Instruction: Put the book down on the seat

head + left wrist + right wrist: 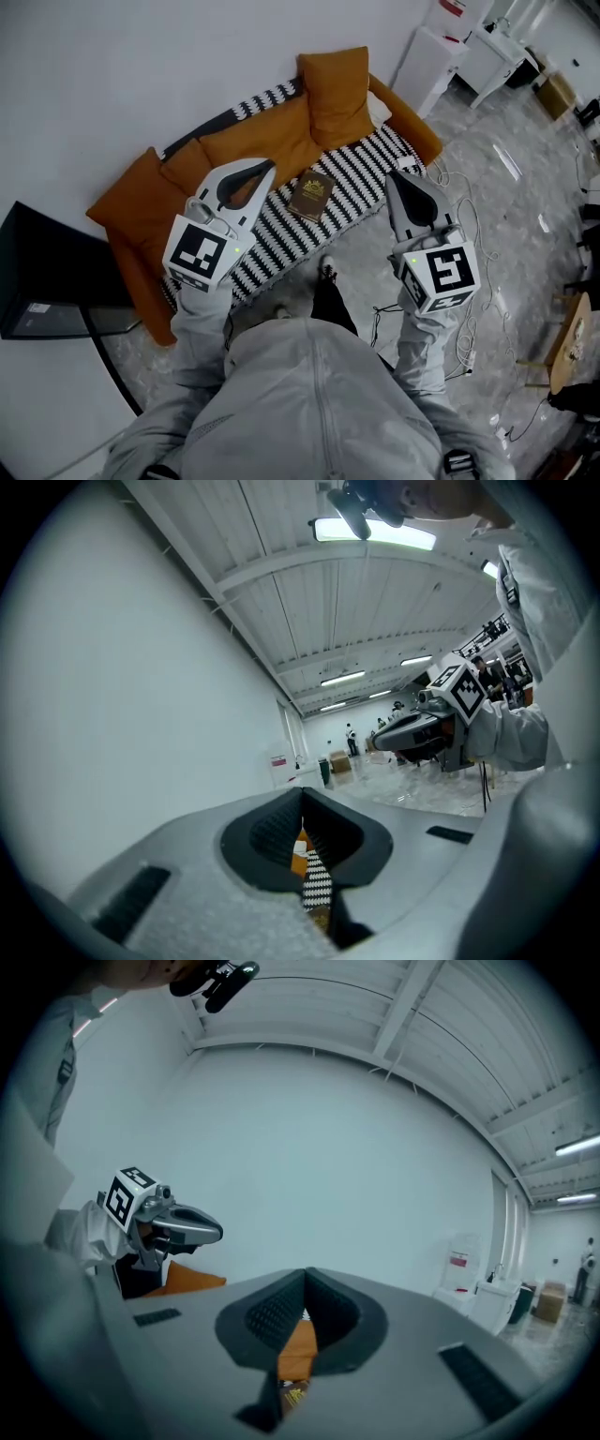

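A small brown book [311, 195] lies flat on the black-and-white striped seat [367, 174] of an orange sofa [253, 136]. My left gripper [265, 170] is held up in the air over the seat, left of the book, jaws shut with nothing in them. My right gripper [393, 179] hovers to the right of the book, also shut and empty. In the left gripper view the jaws [302, 819] meet at the tip, with the right gripper [422, 729] off to the side. Below the closed tip [305, 1285] in the right gripper view, a sliver of the book [292, 1394] shows.
Orange cushions [336, 91] lean on the sofa back. A black screen [45, 279] stands on the left, a white cabinet [431, 58] at the sofa's right end. Cables [461, 232] trail over the grey floor, and a wooden table [572, 339] sits at the far right.
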Tool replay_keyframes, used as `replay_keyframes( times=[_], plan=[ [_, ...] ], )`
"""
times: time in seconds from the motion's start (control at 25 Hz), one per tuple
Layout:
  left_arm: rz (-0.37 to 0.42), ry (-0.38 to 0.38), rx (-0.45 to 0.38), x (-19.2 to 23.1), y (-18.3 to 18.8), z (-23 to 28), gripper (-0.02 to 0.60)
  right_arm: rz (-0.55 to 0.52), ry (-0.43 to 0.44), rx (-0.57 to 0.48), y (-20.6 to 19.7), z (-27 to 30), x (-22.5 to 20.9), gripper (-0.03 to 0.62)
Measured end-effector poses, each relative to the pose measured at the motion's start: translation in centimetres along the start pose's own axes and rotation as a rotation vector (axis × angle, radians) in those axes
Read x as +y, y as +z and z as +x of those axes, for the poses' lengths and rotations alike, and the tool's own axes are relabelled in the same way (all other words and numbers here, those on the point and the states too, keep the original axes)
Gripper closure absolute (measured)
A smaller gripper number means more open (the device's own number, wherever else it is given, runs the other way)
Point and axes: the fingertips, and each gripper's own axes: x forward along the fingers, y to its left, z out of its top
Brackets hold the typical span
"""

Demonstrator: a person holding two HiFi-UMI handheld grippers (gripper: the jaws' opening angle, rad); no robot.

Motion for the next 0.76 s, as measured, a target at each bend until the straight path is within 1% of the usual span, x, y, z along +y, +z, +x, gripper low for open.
replay_keyframes(
  times=[0.12,0.32,0.76],
  plan=[
    [-0.026,0.008,0.02,0.3,-1.1,-0.4,0.555,0.005,0.002,0.003,-0.1,0.1,0.3,0.566],
    [-0.006,0.0,0.049,0.2,-2.1,-0.5,0.555,0.006,0.008,0.01,-0.3,0.5,0.7,0.566],
    [-0.036,-0.024,0.075,-1.2,-3.7,-0.7,0.554,0.023,0.026,0.021,-1.2,0.1,1.8,0.566]
  ],
)
